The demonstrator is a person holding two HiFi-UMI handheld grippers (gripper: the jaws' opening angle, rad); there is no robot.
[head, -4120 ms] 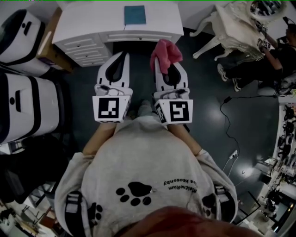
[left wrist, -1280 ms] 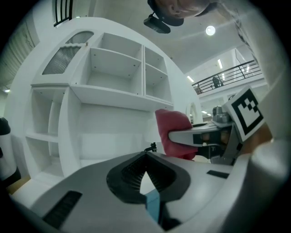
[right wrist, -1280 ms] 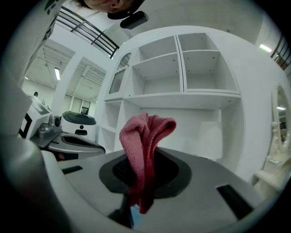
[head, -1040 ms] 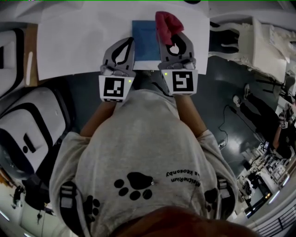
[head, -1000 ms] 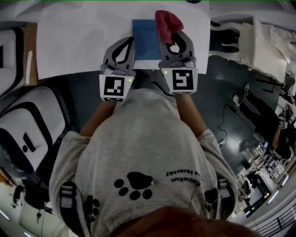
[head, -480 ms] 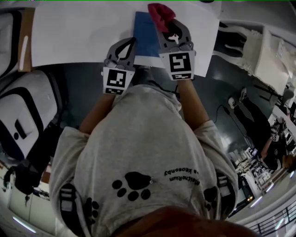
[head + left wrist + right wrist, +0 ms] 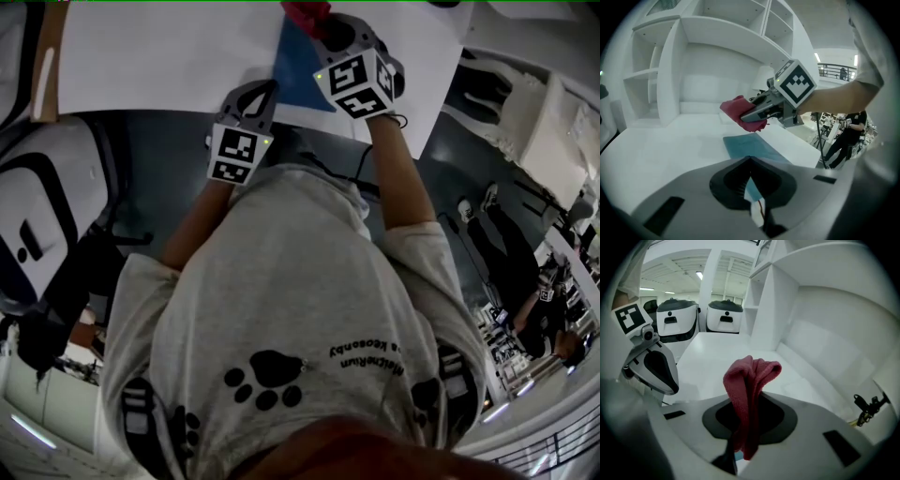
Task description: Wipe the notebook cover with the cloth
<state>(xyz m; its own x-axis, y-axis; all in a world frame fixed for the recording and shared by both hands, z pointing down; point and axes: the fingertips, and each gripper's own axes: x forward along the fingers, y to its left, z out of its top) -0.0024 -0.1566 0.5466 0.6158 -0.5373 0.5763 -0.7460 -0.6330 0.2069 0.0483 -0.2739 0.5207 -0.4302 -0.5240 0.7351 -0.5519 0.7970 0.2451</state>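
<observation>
Right hand-held gripper (image 7: 323,23) pinches a crumpled red cloth (image 7: 750,380) tightly between its jaws, holding it over the far end of the flat blue rectangular notebook (image 7: 751,147). Left hand-held gripper (image 7: 262,94), jaws pressed together on nothing, is by the notebook's near edge above the white table (image 7: 159,47).

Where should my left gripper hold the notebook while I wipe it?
Likely its near left corner, from above: the notebook lies flat on the desk, no edge raised to pinch, so press down with the left gripper, clear of the cloth.
</observation>
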